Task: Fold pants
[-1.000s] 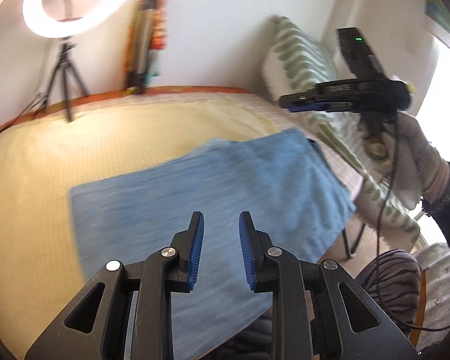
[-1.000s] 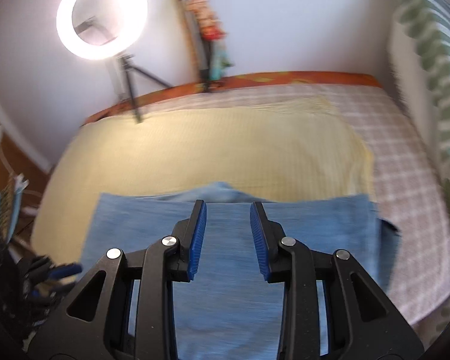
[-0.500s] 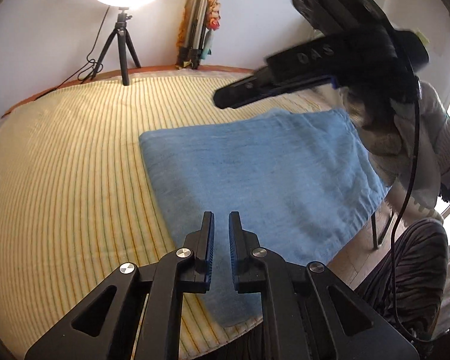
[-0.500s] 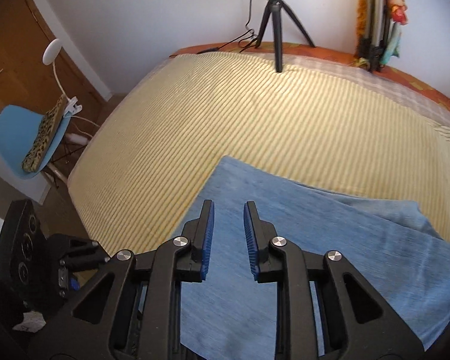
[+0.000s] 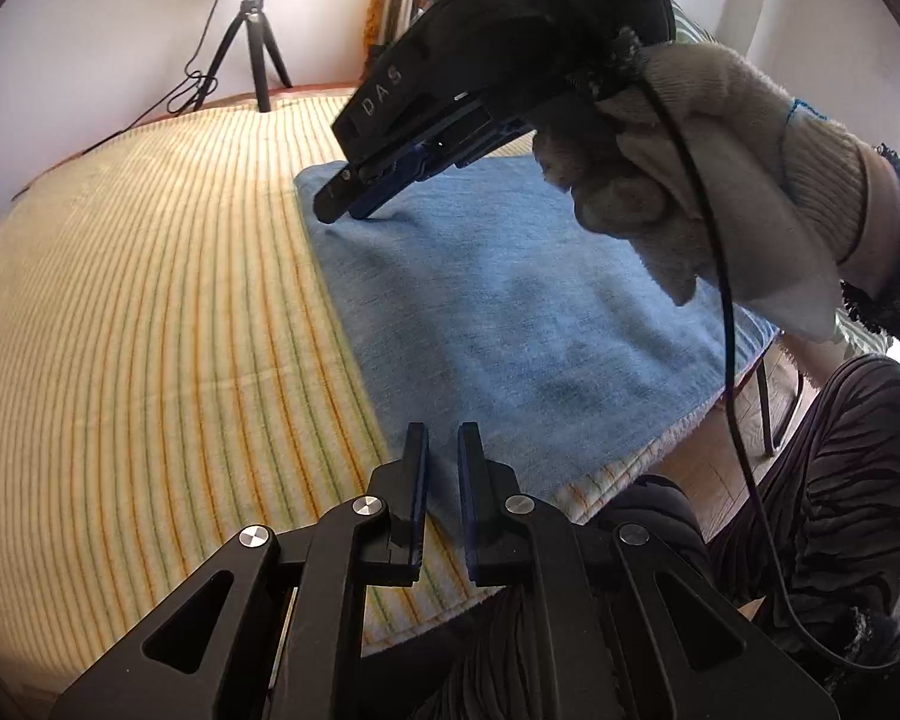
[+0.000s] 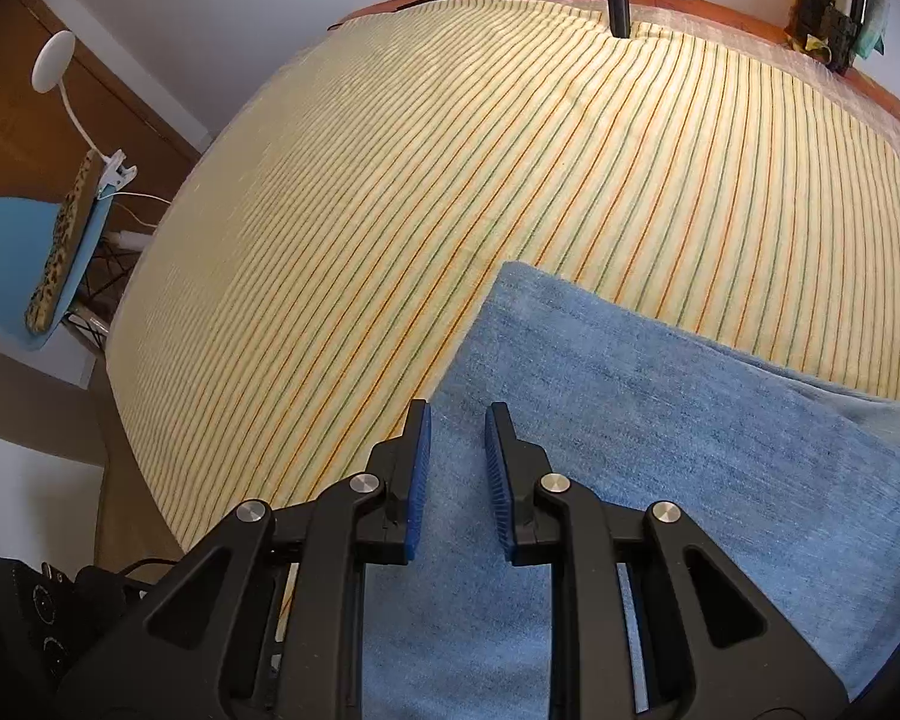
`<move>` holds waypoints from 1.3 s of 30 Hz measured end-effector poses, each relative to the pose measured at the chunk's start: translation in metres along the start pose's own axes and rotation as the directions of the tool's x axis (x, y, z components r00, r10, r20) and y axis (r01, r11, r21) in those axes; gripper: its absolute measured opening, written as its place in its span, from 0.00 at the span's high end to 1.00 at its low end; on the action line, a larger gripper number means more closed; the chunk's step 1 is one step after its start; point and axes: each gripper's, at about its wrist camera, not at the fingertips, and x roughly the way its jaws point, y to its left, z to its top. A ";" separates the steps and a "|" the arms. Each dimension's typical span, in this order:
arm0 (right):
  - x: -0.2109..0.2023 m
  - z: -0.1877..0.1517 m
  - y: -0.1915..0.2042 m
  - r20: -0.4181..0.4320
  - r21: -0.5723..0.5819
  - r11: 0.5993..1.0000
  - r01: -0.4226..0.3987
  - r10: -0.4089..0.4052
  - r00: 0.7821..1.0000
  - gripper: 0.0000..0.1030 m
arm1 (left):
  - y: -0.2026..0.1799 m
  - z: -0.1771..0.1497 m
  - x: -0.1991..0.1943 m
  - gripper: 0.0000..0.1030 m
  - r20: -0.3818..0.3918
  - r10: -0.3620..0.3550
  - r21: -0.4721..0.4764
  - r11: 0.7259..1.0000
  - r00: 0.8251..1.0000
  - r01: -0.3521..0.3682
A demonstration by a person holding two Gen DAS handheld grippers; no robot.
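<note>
The blue pants lie folded flat on a yellow striped bed cover. My left gripper hovers just above the pants' near left corner, its jaws slightly apart and empty. My right gripper, held by a gloved hand, points down at the pants' far left corner. In the right wrist view the right gripper is open over the left edge of the pants, with nothing between its pads.
A ring light tripod stands behind the bed. A blue chair with a leopard cushion and a white clip lamp stand left of the bed. The person's striped clothing is at the bed's near edge.
Both grippers have dropped toward the left edge of the pants. The right gripper came down onto the far corner. The left gripper's jaws narrowed from a second ago.
</note>
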 end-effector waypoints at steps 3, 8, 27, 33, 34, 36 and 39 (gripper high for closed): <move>0.000 0.001 0.004 -0.015 0.000 1.000 0.028 -0.028 0.999 0.80 | 0.010 -0.002 -0.009 0.88 0.008 -0.010 -0.072 0.997 1.000 0.011; -0.008 0.008 0.012 -0.041 0.015 0.998 0.058 -0.058 0.997 0.78 | 0.028 -0.005 -0.008 0.73 0.014 -0.075 -0.205 0.976 0.997 0.076; 0.018 0.023 0.057 -0.191 -0.127 0.954 0.271 -0.292 0.937 0.59 | 0.010 0.001 -0.013 0.78 0.151 -0.159 -0.241 0.951 0.976 0.192; 0.032 0.023 0.063 -0.225 -0.210 0.909 0.361 -0.404 0.886 0.60 | 0.010 0.001 -0.011 0.78 0.153 -0.168 -0.255 0.945 0.974 0.203; 0.034 0.023 0.063 -0.228 -0.221 0.903 0.368 -0.415 0.881 0.61 | 0.010 0.001 -0.011 0.78 0.150 -0.167 -0.255 0.946 0.974 0.202; 0.035 0.021 0.065 -0.209 -0.248 0.889 0.385 -0.437 0.875 0.71 | 0.014 0.001 -0.008 0.78 0.145 -0.169 -0.261 0.944 0.975 0.202; 0.032 0.021 0.065 -0.194 -0.244 0.893 0.378 -0.427 0.883 0.84 | 0.023 0.001 -0.008 0.74 0.130 -0.158 -0.268 0.945 0.979 0.188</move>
